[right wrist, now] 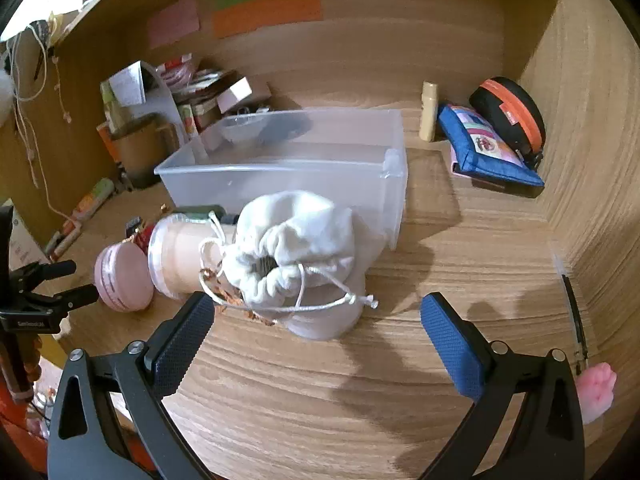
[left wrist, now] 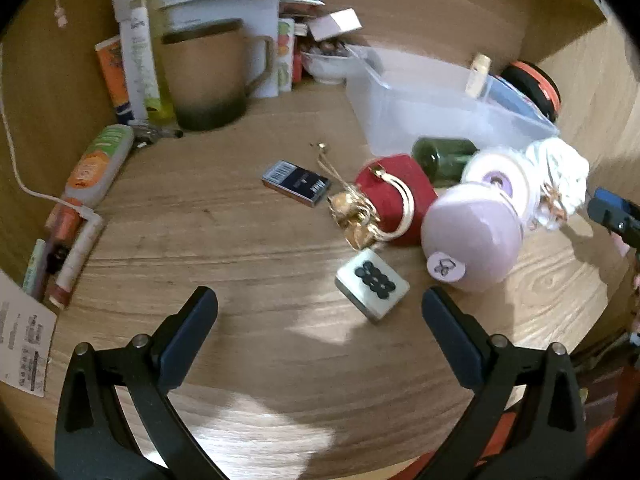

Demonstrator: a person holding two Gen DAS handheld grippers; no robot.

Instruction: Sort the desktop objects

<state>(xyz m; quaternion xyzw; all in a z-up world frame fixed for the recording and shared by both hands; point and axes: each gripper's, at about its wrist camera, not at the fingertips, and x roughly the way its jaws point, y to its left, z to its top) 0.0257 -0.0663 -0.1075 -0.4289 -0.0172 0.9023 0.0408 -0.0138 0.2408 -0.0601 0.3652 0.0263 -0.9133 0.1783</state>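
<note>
My left gripper [left wrist: 320, 304] is open and empty above the desk. A white mahjong tile [left wrist: 372, 286] lies just ahead of it, a little right. Beyond lie a gold trinket [left wrist: 354, 216], a red pouch [left wrist: 394, 196], a dark card box [left wrist: 296, 183], a green bottle [left wrist: 444, 156], a lilac round case [left wrist: 470, 236] and a clear jar [left wrist: 498, 178]. My right gripper [right wrist: 316, 312] is open and empty, just before a white drawstring bag [right wrist: 296, 240]. The jar [right wrist: 180, 256] and lilac case [right wrist: 122, 276] lie left of the bag. A clear plastic bin [right wrist: 304, 176] stands behind them.
A brown mug [left wrist: 210, 76], tubes [left wrist: 100, 164], papers and boxes crowd the back left. A blue pouch [right wrist: 486, 144], a black-orange round case [right wrist: 512, 116] and a cream tube [right wrist: 428, 110] sit at the back right. Wooden walls close in behind and on the right. A pink paw [right wrist: 596, 390] sits at the right edge.
</note>
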